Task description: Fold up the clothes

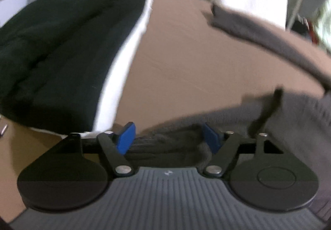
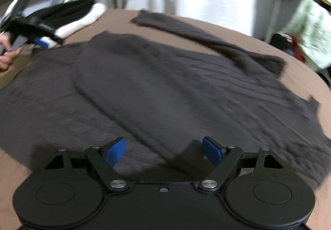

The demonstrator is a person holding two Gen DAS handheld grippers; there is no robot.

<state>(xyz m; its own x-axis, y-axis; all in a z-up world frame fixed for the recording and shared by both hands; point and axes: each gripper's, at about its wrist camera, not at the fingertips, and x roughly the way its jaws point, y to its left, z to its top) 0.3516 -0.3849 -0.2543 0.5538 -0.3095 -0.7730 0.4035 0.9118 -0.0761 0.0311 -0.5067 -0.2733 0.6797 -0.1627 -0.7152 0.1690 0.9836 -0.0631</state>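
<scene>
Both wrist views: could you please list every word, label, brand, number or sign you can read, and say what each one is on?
No text can be read in either view.
Left gripper: a small pale mark on its ribbed grey body, too small and blurred to read.
Right gripper: plain black body, no markings.
Grey sweater, black folded clothes and brown table: no labels or print visible.

left wrist: low, close over the brown table, facing the far edge. right wrist: higher, facing likewise. shared: grey sweater, black-and-white folded pile.
</scene>
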